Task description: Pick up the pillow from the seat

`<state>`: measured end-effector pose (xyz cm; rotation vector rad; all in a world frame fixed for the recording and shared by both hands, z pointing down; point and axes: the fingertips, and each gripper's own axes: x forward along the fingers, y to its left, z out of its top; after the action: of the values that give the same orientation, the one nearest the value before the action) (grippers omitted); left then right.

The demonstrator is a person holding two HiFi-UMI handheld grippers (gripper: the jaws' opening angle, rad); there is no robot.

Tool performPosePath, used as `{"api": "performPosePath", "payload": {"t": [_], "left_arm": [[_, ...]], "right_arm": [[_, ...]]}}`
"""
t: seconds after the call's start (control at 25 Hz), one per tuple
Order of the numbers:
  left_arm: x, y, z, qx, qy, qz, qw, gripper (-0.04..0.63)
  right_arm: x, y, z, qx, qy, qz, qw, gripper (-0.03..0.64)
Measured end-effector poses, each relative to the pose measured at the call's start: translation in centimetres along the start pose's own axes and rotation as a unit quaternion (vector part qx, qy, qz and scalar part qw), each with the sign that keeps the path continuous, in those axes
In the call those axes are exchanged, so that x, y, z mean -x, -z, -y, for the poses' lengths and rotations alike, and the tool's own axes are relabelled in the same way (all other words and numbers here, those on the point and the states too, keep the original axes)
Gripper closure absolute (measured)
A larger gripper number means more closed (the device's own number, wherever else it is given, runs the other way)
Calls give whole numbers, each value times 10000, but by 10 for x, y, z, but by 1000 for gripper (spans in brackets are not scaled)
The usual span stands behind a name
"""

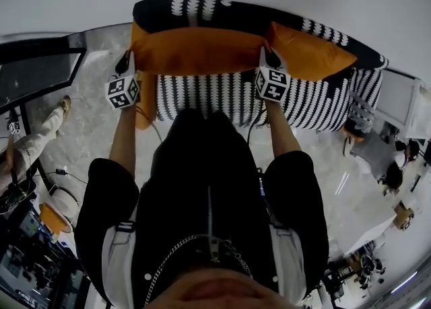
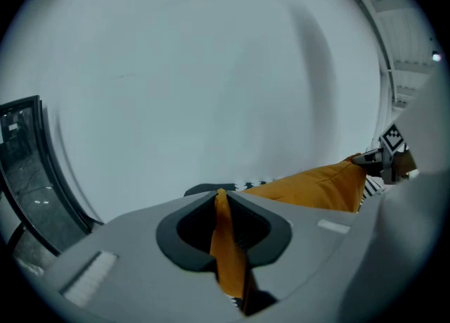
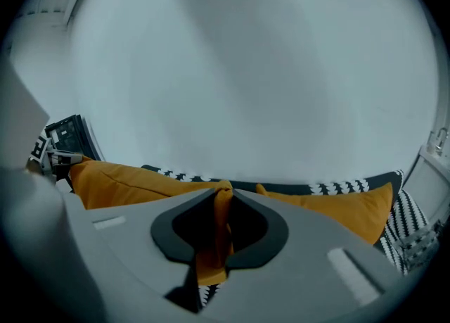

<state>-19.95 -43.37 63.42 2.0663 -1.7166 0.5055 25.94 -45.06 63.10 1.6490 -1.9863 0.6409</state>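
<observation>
An orange pillow (image 1: pixel 202 50) hangs stretched between my two grippers, above a black-and-white patterned seat (image 1: pixel 303 102). My left gripper (image 1: pixel 128 60) is shut on the pillow's left corner. In the left gripper view a fold of orange cloth (image 2: pixel 226 244) is pinched between the jaws of the left gripper (image 2: pixel 221 198), and the pillow's body (image 2: pixel 316 184) runs off to the right. My right gripper (image 1: pixel 267 55) is shut on the pillow's right corner. The right gripper view shows orange cloth (image 3: pixel 214 244) squeezed in the right gripper (image 3: pixel 223 198).
A second orange pillow (image 1: pixel 313 52) leans on the seat's backrest at the right, also seen in the right gripper view (image 3: pixel 337 205). A dark glass-topped table (image 1: pixel 40 72) stands at the left. People sit at the far left (image 1: pixel 34 143) and far right (image 1: pixel 380 159). A white wall lies behind the seat.
</observation>
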Motion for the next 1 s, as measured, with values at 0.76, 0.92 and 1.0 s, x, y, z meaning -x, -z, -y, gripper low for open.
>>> {"api": "performPosePath", "payload": {"t": [0.76, 0.92, 1.0], "left_arm": [[71, -129, 34, -265, 185, 979, 9947, 554], [92, -146, 40, -381, 233, 1149, 9924, 554], [105, -151, 43, -371, 270, 1214, 9915, 552]], "right_arm": [[100, -119, 4, 257, -1, 1147, 9931, 577], [124, -129, 2, 204, -13, 1315, 9911, 578], [137, -132, -1, 152, -19, 1399, 9900, 578]]}}
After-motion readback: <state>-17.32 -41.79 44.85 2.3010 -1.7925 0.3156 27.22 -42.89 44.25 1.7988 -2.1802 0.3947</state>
